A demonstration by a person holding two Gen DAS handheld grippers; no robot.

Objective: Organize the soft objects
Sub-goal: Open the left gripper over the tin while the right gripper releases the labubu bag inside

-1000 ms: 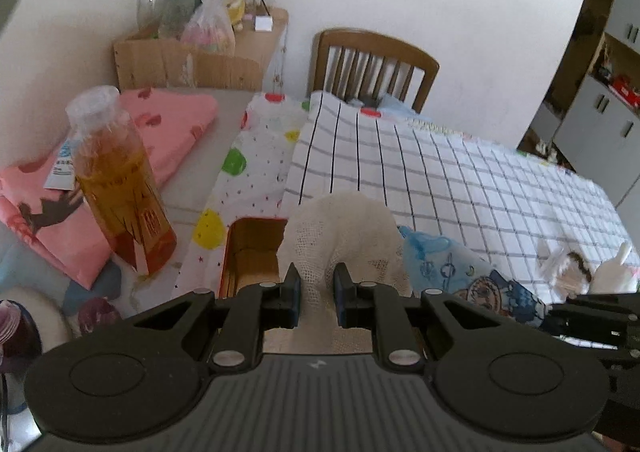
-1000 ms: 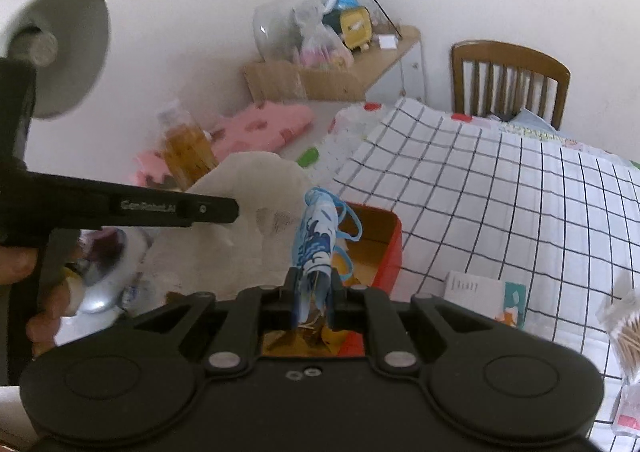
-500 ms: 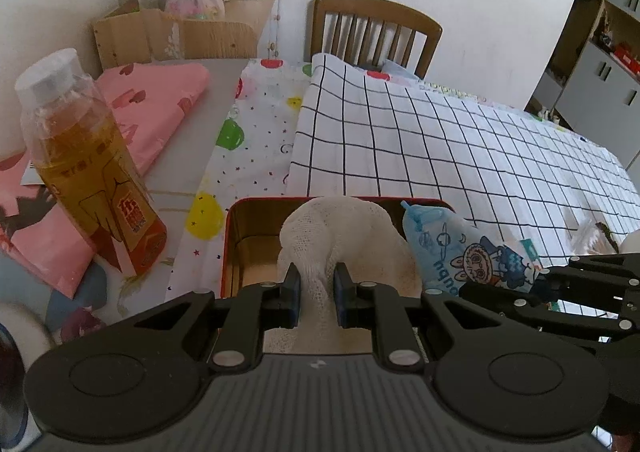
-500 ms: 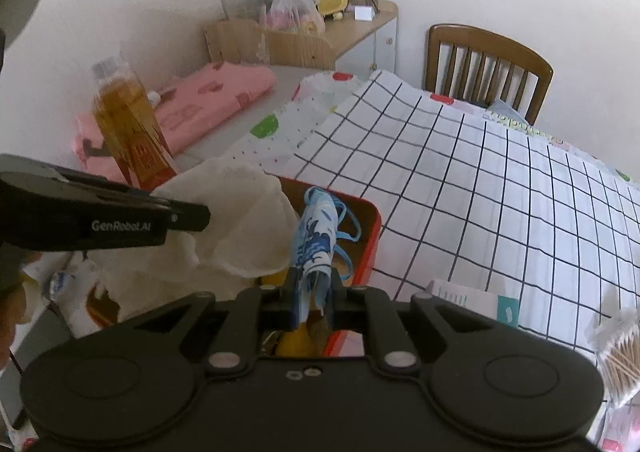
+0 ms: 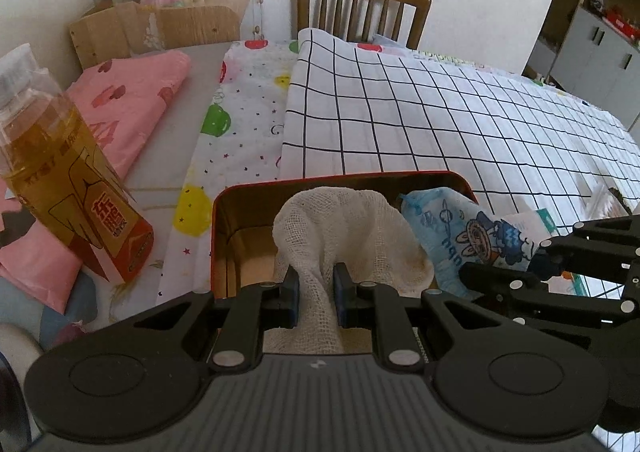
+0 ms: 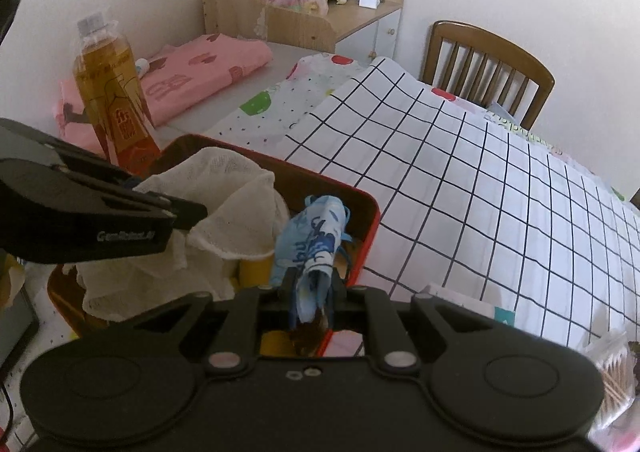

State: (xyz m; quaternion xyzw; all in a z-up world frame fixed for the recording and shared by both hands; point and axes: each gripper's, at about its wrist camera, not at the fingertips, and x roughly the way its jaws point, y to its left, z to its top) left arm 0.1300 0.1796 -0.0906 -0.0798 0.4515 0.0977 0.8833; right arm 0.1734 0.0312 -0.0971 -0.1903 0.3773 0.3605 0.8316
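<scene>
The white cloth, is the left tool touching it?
Touching. The left wrist view shows the left tool pinching the white cloth tightly between both fingers.

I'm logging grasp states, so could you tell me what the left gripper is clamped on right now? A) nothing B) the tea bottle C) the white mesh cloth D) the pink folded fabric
C: the left gripper is shut on the white mesh cloth, which drapes over the red tin.
</scene>
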